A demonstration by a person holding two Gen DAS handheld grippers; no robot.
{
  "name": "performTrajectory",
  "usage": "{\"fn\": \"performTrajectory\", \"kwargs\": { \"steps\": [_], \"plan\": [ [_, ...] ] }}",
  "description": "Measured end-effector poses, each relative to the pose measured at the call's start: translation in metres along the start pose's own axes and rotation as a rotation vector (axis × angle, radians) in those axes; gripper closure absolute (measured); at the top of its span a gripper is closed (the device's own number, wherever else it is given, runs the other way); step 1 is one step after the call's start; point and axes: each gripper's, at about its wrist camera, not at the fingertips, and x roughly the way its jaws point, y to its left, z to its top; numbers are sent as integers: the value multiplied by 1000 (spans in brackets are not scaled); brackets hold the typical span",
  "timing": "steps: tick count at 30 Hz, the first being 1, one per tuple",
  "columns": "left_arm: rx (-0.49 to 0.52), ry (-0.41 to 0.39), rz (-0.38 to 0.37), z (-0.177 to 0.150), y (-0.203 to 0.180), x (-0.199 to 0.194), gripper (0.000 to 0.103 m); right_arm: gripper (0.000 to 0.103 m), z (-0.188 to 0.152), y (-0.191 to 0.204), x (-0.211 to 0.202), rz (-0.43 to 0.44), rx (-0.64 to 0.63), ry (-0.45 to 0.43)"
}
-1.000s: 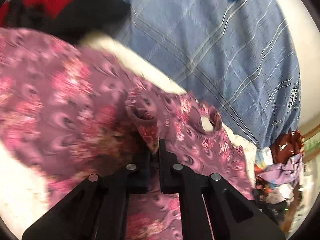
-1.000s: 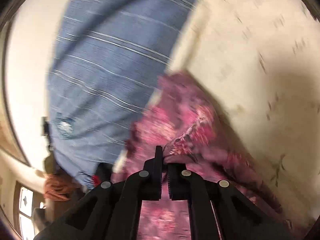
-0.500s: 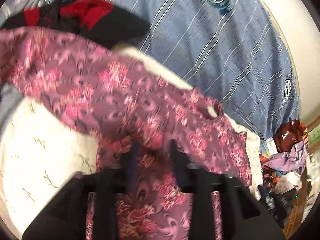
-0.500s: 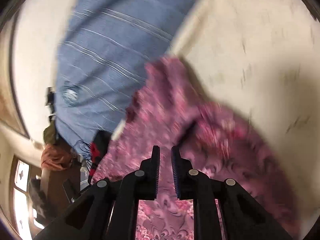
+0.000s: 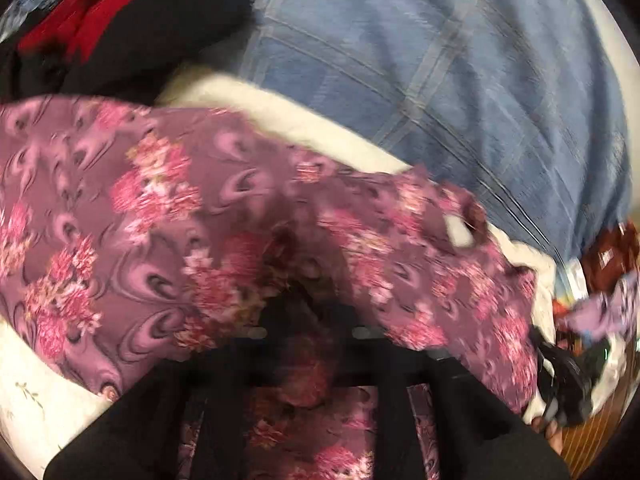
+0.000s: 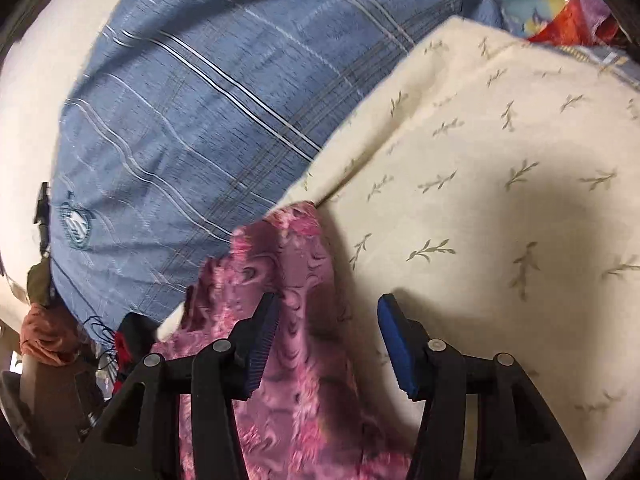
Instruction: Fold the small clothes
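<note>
A purple garment with pink flowers [image 5: 168, 216] lies spread on the cream leaf-print sheet [image 6: 480, 184]. It also shows in the right wrist view [image 6: 296, 360] as a long strip. My left gripper [image 5: 306, 312] sits low over the garment; the view is blurred, its fingers stand apart with cloth showing between them. My right gripper [image 6: 326, 320] is open wide, its blue pads [image 6: 394, 332] over the garment's right edge and the sheet, holding nothing.
A blue plaid cloth [image 5: 440, 80] lies behind the sheet; it also shows in the right wrist view [image 6: 192, 120]. A black and red garment [image 5: 100, 36] lies at the back left. Cluttered items [image 5: 592, 312] sit at the right.
Both grippers were shut on the purple garment a second ago and have let it go. The right gripper has opened wide. The garment now lies flatter on the sheet.
</note>
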Motion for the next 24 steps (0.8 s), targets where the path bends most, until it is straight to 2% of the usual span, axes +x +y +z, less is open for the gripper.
{"fn": "performTrajectory", "kwargs": {
  "steps": [1,2,4,5,6,7,8,10,12,13,14,16,18,19,20,21,22,24],
  "plan": [
    [2,-45,29,-2,-1,-8,95,98,2,4,3,-5,-29,15],
    [27,-82,75,-5,-2,-13,95,98,2,11,-5,-7,-75,-24],
    [104,-118,244,-10,-5,-9,95,99,1,16,-16,14,-115,-83],
    [129,-84,322,-13,-3,3,94,99,1,16,-15,-25,-135,-82],
    [131,-66,344,-16,-1,8,93,98,-2,10,0,-81,-144,-9],
    [140,-89,343,-19,-2,3,94,98,-5,3,10,-99,-133,50],
    [147,-106,338,-21,-7,-5,94,98,-5,2,3,-79,-125,23],
    [136,-144,284,-28,-16,-25,94,87,-1,6,-13,-95,-111,-3],
    [131,-203,209,-32,-29,-47,89,87,0,12,-38,-12,-104,-75],
    [148,-222,191,-34,-38,-52,78,87,-2,17,-46,28,-115,-93],
    [177,-231,178,-35,-48,-51,60,87,-9,28,-53,61,-157,-96],
    [192,-225,174,-37,-57,-43,51,87,-22,38,-53,67,-227,-70],
    [181,-141,159,-38,-55,-16,51,87,-40,36,-43,46,-259,-31],
    [155,-81,167,-37,-50,2,51,88,-49,28,-31,-12,-257,4],
    [120,-54,204,-40,-44,16,51,92,-54,22,-23,-53,-254,30],
    [134,-99,237,-41,-43,18,51,93,-65,14,-22,-26,-267,-22],
    [143,-102,229,-40,-40,21,49,93,-68,12,-26,-4,-272,-53],
    [84,-98,177,-35,-34,17,49,94,-66,12,-26,-12,-261,-46]
  ]
}}
